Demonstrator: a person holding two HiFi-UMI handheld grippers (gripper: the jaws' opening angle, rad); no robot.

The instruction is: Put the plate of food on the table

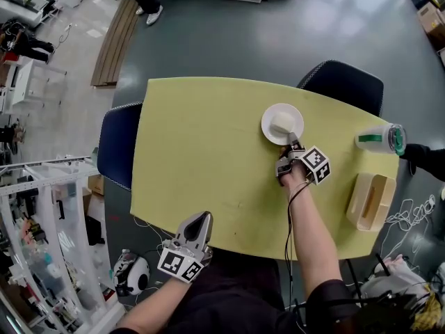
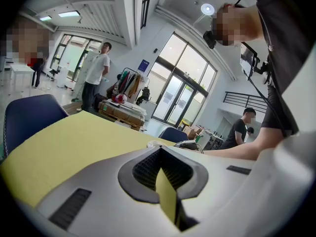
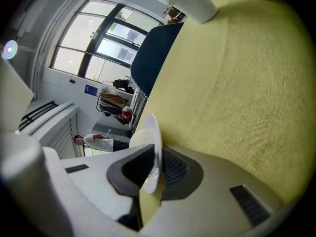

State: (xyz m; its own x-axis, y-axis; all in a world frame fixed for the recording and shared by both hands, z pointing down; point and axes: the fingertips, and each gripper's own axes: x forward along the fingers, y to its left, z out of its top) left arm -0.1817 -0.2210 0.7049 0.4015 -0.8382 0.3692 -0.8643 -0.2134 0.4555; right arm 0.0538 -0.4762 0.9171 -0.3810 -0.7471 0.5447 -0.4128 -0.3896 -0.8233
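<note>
A white plate (image 1: pixel 282 123) carrying a pale lump of food (image 1: pixel 281 125) is over the far right part of the yellow-green table (image 1: pixel 208 152). My right gripper (image 1: pixel 290 142) reaches it from the near side and is shut on its near rim. In the right gripper view the plate (image 3: pixel 152 142) shows edge-on between the jaws of the right gripper (image 3: pixel 150 174), with the food (image 3: pixel 134 138) behind it. I cannot tell whether the plate touches the table. My left gripper (image 1: pixel 200 219) hangs at the table's near edge, shut and holding nothing; the left gripper (image 2: pixel 165 181) shows only a thin slit.
A white cup with a green band (image 1: pixel 380 138) and a beige wooden holder (image 1: pixel 370 200) sit at the table's right end, beside a black-sleeved hand (image 1: pixel 423 158). Blue chairs stand at the left (image 1: pixel 118 145) and the far right (image 1: pixel 344 83). People stand farther off.
</note>
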